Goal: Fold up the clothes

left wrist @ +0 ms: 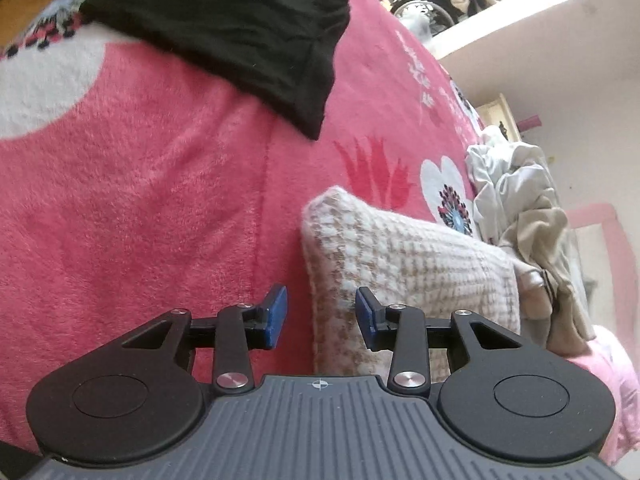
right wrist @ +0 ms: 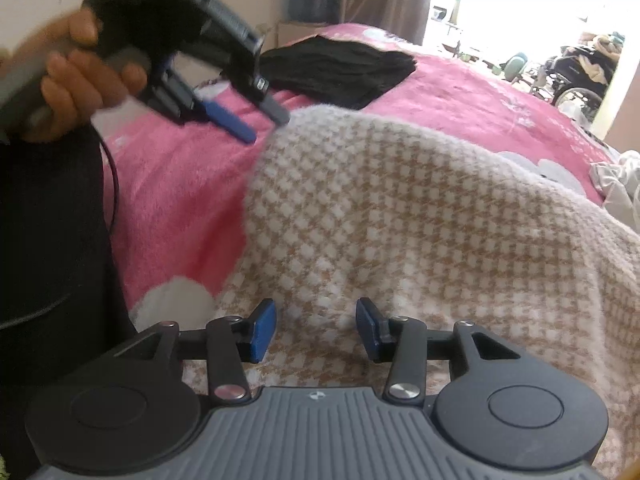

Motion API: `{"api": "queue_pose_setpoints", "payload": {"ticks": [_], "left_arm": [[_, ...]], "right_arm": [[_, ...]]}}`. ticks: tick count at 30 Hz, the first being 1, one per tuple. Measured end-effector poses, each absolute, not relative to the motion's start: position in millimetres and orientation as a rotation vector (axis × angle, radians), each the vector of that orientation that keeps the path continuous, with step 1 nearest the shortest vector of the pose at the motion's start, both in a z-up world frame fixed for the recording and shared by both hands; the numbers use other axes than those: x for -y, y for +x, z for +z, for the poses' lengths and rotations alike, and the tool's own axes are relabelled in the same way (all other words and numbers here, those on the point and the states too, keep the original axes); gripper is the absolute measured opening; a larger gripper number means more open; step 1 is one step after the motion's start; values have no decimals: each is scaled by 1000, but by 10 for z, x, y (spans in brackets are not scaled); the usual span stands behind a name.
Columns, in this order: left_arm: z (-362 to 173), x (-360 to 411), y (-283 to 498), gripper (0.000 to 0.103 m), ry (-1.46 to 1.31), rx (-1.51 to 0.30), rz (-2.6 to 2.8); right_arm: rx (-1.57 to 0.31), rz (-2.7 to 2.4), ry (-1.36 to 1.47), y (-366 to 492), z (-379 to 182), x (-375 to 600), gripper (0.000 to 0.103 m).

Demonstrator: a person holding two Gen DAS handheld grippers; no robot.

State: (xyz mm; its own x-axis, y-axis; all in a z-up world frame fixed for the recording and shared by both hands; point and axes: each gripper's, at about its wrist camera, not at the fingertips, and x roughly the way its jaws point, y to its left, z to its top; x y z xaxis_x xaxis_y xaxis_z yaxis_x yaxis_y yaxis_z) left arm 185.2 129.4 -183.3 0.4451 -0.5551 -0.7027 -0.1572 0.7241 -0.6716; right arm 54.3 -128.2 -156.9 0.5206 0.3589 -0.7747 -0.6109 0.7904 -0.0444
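Your left tongs [left wrist: 321, 317] are released, their blue pads apart with nothing clamped between them, poised over the near corner of the checked beige-and-white garment [left wrist: 404, 276], which lies folded on the pink floral blanket [left wrist: 160, 200] of the bed, in the lower right of the left wrist view. In the right wrist view, your right tongs [right wrist: 316, 330] are likewise released, pads spread just above the same garment [right wrist: 400, 220], which fills the centre and right of that frame; no cloth is pinched. Your left hand [right wrist: 80, 80] appears blurred in the upper left there, gripping its tool, with the fingers [right wrist: 230, 120] of those tongs near the garment's far corner. A black garment [left wrist: 232, 32] lies folded farther up the blanket, apart from the checked one. A crumpled heap of pale clothes [left wrist: 520, 200] sits at the right edge of the left wrist view.
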Motion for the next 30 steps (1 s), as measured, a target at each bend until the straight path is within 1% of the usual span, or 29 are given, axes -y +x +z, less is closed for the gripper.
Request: {"api": "queue_pose_setpoints", "payload": {"ticks": [6, 9, 12, 16, 22, 23, 26, 30], "left_arm": [[-1962, -1406, 1849, 39, -866, -1128, -293], [-1972, -1412, 1850, 39, -884, -1133, -292], [-1963, -1409, 1837, 40, -872, -1133, -294], [-1975, -1399, 1836, 40, -870, -1137, -297], [-1990, -1379, 1847, 41, -865, -1143, -296], [-1992, -1376, 1849, 41, -865, -1144, -297], [-2002, -1377, 1856, 41, -867, -1146, -302], [-2009, -1364, 1864, 41, -863, -1146, -311]], "right_arm": [[-782, 569, -258, 506, -1349, 1531, 49], [-752, 572, -211, 514, -1206, 1643, 49], [-759, 649, -135, 512, -1105, 1700, 50], [-808, 756, -138, 460, -1130, 1588, 50], [-856, 745, -256, 381, -1364, 1231, 51], [-853, 728, -265, 391, -1388, 1189, 52], [-831, 682, -280, 446, -1435, 1099, 60], [-817, 670, -325, 506, -1525, 960, 65]]}}
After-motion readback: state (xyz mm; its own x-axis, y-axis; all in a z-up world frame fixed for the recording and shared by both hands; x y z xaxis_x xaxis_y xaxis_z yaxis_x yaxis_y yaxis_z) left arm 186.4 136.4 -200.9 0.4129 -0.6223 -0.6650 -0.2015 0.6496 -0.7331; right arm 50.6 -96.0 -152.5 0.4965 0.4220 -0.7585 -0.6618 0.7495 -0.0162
